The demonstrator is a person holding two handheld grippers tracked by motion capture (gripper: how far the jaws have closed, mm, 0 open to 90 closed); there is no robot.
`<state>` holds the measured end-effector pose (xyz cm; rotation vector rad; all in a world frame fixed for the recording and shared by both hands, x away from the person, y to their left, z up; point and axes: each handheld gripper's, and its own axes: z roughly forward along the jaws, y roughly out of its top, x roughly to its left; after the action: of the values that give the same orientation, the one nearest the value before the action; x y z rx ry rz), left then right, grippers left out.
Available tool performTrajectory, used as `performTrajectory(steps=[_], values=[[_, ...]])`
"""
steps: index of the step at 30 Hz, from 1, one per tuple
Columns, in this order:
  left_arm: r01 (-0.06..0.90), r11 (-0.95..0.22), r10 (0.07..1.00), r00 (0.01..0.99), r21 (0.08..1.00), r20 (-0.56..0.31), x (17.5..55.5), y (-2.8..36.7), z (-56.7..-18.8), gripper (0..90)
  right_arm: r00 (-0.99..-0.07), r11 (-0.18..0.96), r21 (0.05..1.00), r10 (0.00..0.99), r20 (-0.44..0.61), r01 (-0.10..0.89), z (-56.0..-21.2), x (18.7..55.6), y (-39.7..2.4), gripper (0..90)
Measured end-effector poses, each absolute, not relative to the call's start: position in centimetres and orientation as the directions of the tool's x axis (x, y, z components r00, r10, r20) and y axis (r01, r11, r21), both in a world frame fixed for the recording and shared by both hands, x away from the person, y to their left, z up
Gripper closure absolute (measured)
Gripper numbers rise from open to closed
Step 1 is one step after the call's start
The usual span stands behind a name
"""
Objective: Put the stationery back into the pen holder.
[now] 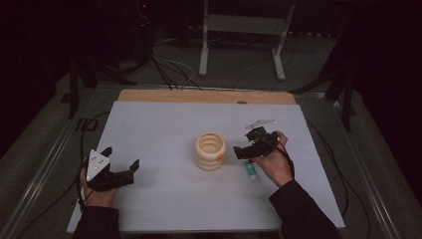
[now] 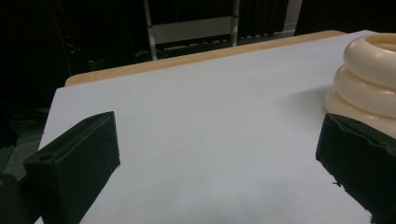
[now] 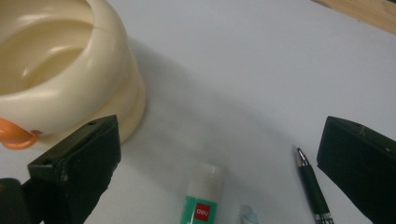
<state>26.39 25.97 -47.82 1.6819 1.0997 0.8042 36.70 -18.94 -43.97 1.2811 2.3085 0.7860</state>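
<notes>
White desk (image 1: pixel 164 199) is carrying a cream ringed holder (image 1: pixel 210 151) at centre. Right gripper (image 1: pixel 250 144), jaws spread, is hovering over the glue stick (image 3: pixel 202 198) and pen (image 3: pixel 312 192) beside it; descending crookedly risks nudging both. Left gripper (image 1: pixel 122 158) is idling, jaws released.

white "deli" lettering on a red square, on the green-and-white glue stick (image 3: pixel 201 200)

Both grippers, left (image 1: pixel 121 160) and right (image 1: pixel 247 143), hold their fingers spread wide.
</notes>
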Motion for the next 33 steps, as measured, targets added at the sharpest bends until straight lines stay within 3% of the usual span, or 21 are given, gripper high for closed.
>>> performTrajectory(steps=[8, 18, 33], values=[[0.308, -0.156, 0.924, 0.38, 0.938, 0.029, 26.4, 26.0, -47.8, 0.1, -0.51, 0.418, 0.616, 0.86, -0.031, 0.668, -44.5, 36.8, -19.5, 2.3], [0.307, -0.159, 0.924, 0.382, 0.938, 0.031, 26.4, 25.9, -47.8, 0.1, -0.527, 0.435, 0.57, 0.85, -0.004, 0.697, -45.3, 36.9, -19.6, 15.3], [0.311, -0.161, 0.923, 0.383, 0.937, 0.032, 26.4, 25.9, -47.9, 0.1, -0.526, 0.453, 0.511, 0.85, -0.002, 0.73, -46.9, 37.4, -19.8, 17.6]])
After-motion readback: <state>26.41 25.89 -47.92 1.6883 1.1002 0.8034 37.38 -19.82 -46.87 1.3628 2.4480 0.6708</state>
